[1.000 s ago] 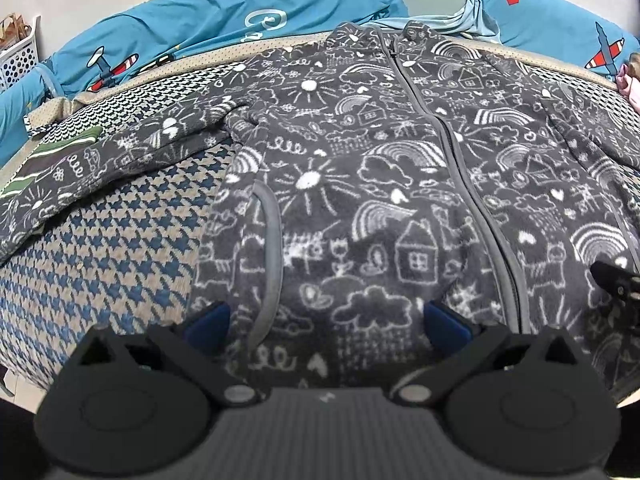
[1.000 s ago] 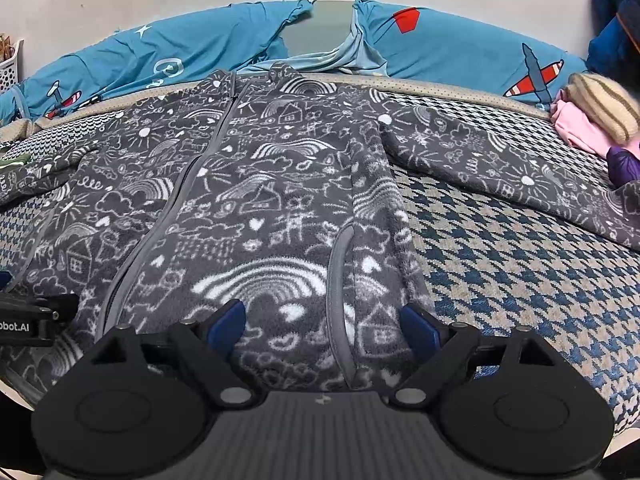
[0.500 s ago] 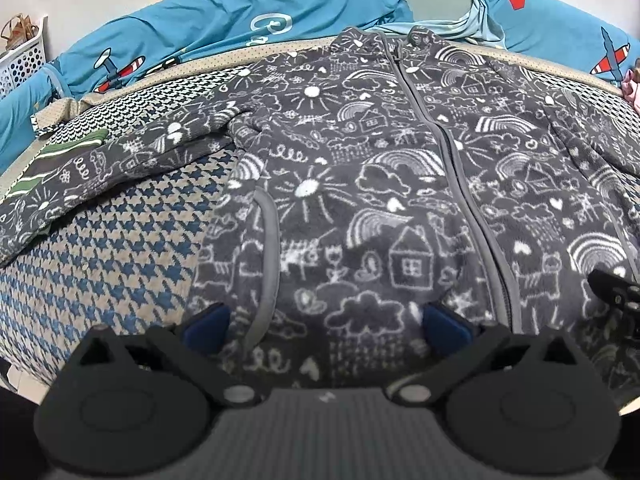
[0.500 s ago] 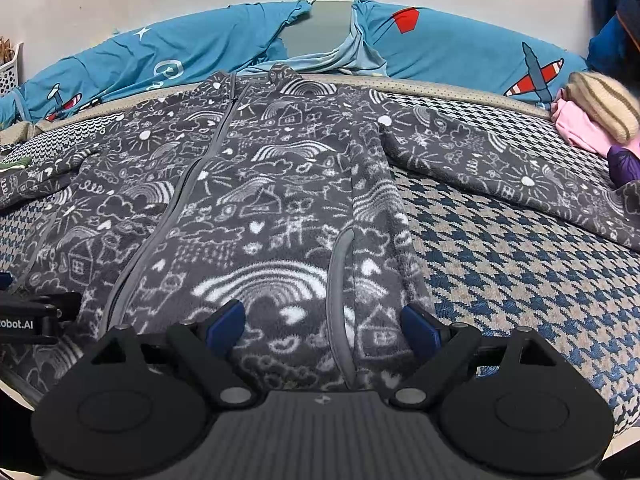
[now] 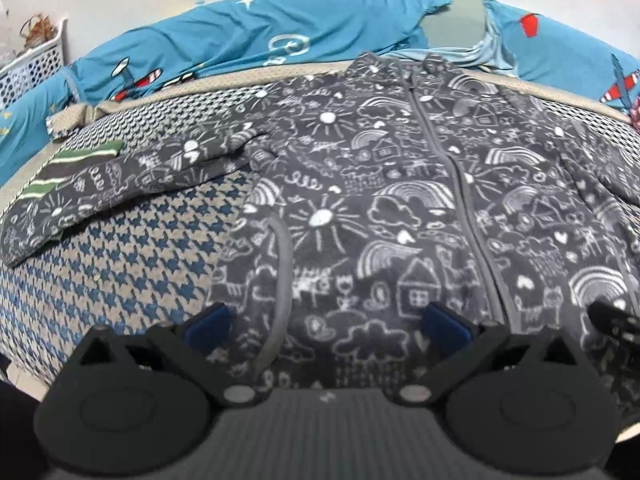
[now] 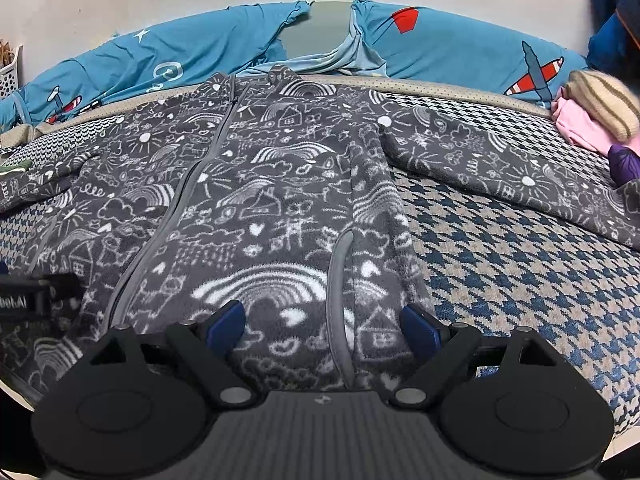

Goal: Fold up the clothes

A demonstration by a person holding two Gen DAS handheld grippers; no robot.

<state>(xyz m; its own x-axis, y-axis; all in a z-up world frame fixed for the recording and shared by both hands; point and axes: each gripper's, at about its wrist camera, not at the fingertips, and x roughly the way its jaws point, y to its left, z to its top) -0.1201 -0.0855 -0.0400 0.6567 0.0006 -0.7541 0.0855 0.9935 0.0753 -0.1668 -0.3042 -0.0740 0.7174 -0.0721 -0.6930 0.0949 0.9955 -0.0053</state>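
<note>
A dark grey fleece jacket [image 5: 384, 200] [image 6: 256, 200] with white doodle prints lies flat and zipped on the bed, sleeves spread to both sides. My left gripper [image 5: 326, 326] hovers open over the hem at the jacket's left pocket, its blue pads wide apart and nothing pinched between them. My right gripper [image 6: 322, 326] is open over the hem at the right pocket, pads apart in the same way. The left sleeve [image 5: 120, 184] runs out to the left, the right sleeve [image 6: 520, 172] to the right. Each gripper's black tip shows at the edge of the other's view.
The bed has a blue and beige houndstooth cover [image 5: 132, 264] [image 6: 520, 272]. Blue aeroplane-print bedding [image 5: 280, 40] lies along the wall. A white basket [image 5: 32, 68] stands far left. Folded pink and striped clothes [image 6: 592, 116] sit at the far right.
The left wrist view has tilted and rolled slightly, so the jacket sits a little lower in it. The right view is unchanged. Both grippers stay open.
</note>
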